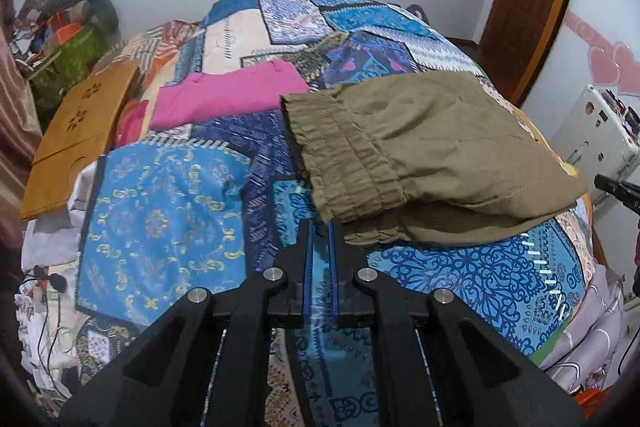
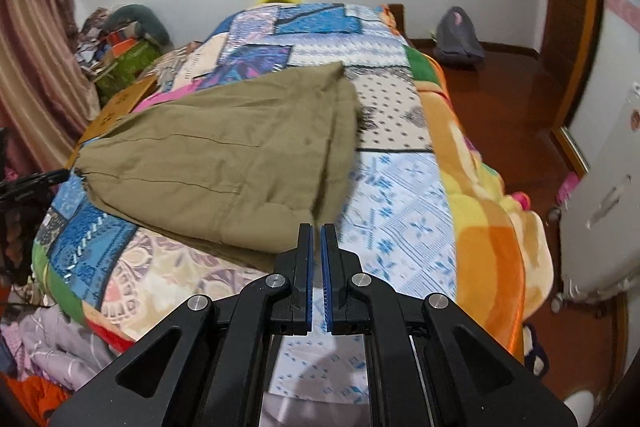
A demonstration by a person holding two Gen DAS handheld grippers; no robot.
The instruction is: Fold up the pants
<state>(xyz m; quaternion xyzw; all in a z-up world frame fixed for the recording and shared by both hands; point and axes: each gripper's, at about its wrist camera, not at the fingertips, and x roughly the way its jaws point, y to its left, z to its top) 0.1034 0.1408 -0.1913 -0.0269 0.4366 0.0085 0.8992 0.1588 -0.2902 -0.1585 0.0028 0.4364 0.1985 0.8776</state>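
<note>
Lying folded on the patchwork bedspread, the olive pants sit toward the near right part of the bed, elastic waistband facing the left gripper and the doubled layers stacked loosely, with a lower edge peeking out beneath the top layer. Both grippers hang just short of the near edge of the cloth, angled down at it. The left gripper's jaws are drawn narrow with nothing between them; the right gripper shows its blue pads nearly together, also empty, just at the near corner of the pants.

The risk, as I judge it, comes from those narrow jaws: they would have to spread before taking cloth, and pushing in as they stand would shove the fold backward and rumple it instead of gripping. A second hazard is pinching only the top layer, which would peel the stack apart. The bedspread is soft and bunched, so a low pinch could catch it together with the pants. The pink garment lies well apart and should not interfere.
</note>
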